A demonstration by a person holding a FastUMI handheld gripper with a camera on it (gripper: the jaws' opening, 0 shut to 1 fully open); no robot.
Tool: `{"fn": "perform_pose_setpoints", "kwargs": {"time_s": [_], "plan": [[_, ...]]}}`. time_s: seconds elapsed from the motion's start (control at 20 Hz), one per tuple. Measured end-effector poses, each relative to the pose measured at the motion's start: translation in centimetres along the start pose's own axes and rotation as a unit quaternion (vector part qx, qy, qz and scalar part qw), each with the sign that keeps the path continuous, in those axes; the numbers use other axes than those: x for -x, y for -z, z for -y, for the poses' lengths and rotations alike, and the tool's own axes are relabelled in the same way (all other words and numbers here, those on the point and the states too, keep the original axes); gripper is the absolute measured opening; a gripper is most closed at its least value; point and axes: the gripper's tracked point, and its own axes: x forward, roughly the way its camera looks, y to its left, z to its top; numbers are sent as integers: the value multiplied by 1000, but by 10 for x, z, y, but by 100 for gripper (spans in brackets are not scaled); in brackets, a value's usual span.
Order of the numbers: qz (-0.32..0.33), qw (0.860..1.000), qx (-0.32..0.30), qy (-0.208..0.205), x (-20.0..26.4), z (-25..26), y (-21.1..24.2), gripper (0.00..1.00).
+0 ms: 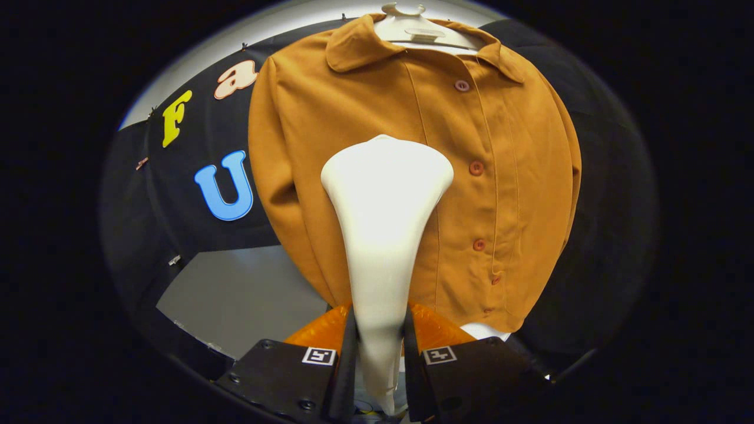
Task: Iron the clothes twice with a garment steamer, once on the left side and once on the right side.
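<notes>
Both fingers of the gripper (380, 377) pinch the narrow handle of the white garment steamer (383, 235), one on each flank, so the tool stands up between them and widens to its broad head just ahead. Beyond that head hangs the mustard-brown jacket (500, 194) on a pale hanger (412, 29), buttoned down the front, its row of buttons (476, 168) lying a little to the right of the steamer. The head sits over the chest panel left of the placket; whether it touches the cloth or floats just off it cannot be told from here. To do this pass well, keep the grip firm and low on the handle so the head does not twist, hold the head flat to the panel, and draw it in one straight vertical line along the cloth, staying clear of the buttons. The panel right of the placket would then need a matching stroke.
</notes>
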Motion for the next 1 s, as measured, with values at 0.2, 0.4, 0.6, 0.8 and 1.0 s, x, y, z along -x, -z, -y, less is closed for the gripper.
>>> {"fn": "perform_pose_setpoints", "kwargs": {"time_s": [0.2,0.4,0.6,0.8,1.0], "plan": [[-37,999,7,4,-13,5,37,39],[-87,996,-4,13,-26,19,79,39],[-127,992,-16,22,-32,26,118,39],[-163,986,-28,27,-32,32,149,39],[-173,984,-23,30,-21,38,157,39]]}}
